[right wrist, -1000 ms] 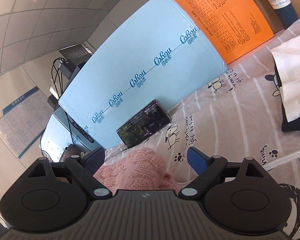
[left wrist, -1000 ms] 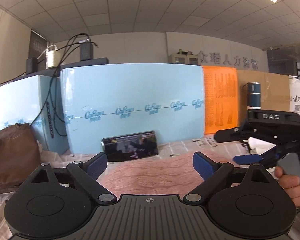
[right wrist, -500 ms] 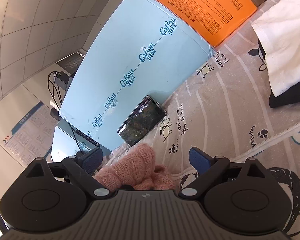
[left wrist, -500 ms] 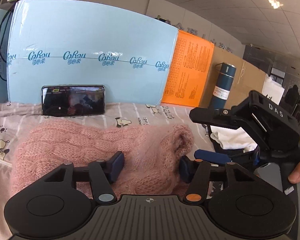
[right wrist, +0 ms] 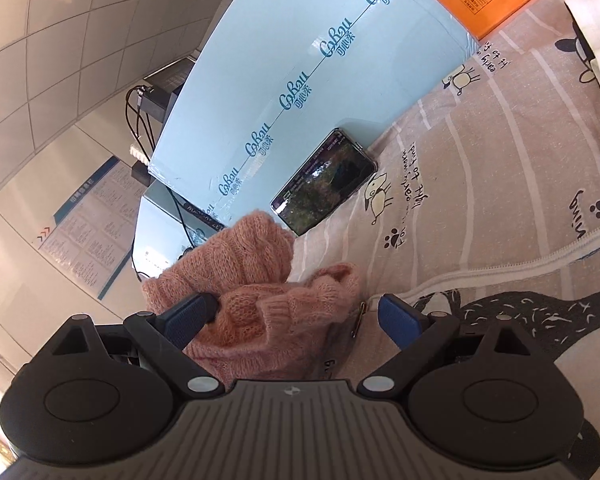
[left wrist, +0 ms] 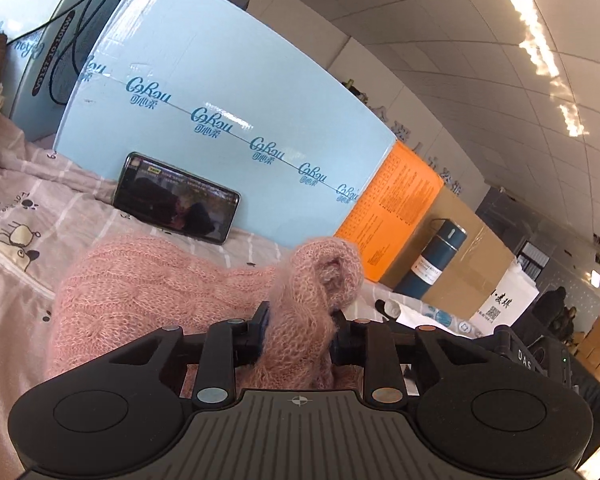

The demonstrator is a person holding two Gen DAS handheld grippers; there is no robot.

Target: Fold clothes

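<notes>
Fingers (left wrist: 260, 330) of the left gripper (left wrist: 298, 334) are now pinched on a bunched fold of the pink knitted sweater (left wrist: 172, 284); half a second ago they stood apart just above the knit, and a second ago they were wide and aimed at the boxes. The pinched part, a sleeve or cuff, stands up between the blue pads as a fuzzy rolled tube with its open end facing the camera. The rest of the sweater lies to the left on the bed sheet (left wrist: 16, 216), a pale cotton cover with stripes and cartoon animals.

From the right wrist view, the right gripper (right wrist: 296, 314) has its fingers (right wrist: 400, 320) spread wide, as before. The sweater (right wrist: 260, 300) now rises higher between them than half a second ago: the left pad touches the cable-knit bulk, and the right pad is apart from it, over the sheet (right wrist: 480, 200).

Behind, a phone (left wrist: 176, 204) with a lit screen leans against a glossy light-blue carton (left wrist: 228, 92), an orange printed sheet (left wrist: 396, 204) beside it, then a dark teal flask (left wrist: 432, 264) in front of a brown cardboard box (left wrist: 472, 256).
</notes>
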